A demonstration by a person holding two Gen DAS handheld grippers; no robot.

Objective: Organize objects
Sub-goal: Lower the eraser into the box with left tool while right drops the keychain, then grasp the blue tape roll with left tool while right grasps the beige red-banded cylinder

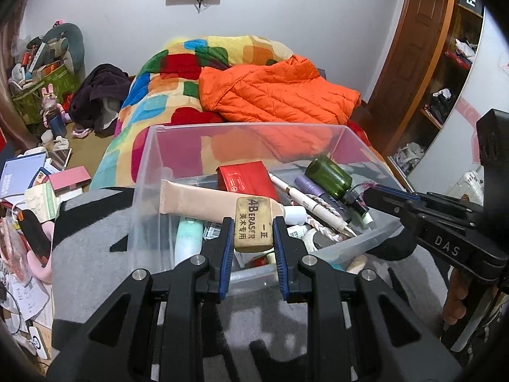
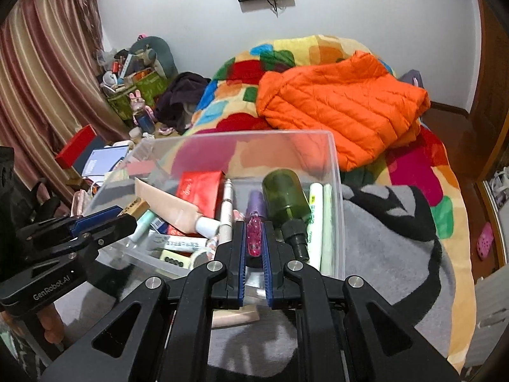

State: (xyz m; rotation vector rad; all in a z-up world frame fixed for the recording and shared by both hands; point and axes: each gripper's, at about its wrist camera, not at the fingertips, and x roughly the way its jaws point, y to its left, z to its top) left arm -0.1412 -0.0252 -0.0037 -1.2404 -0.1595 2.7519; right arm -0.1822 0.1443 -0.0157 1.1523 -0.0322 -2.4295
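A clear plastic bin [image 1: 149,172] stands on a grey and black blanket, holding a peach tube [image 1: 197,199], a red box [image 1: 245,176], a green bottle [image 1: 331,176], a white pen [image 1: 311,205] and more. My left gripper [image 1: 253,234] is shut on a tan 4B eraser [image 1: 253,224] above the bin's near side. My right gripper [image 2: 253,238] is shut on a small pink glittery tube [image 2: 253,234] over the bin's near edge [image 2: 337,191]. Each gripper shows in the other's view: the right one [image 1: 381,192] and the left one [image 2: 105,219].
The bin sits on a bed with a colourful quilt [image 1: 165,89] and an orange puffer jacket [image 1: 273,89]. Books, boxes and papers [image 1: 35,184] clutter the left. A wardrobe with shelves [image 1: 445,73] stands at the right. Curtains [image 2: 38,79] hang at the left.
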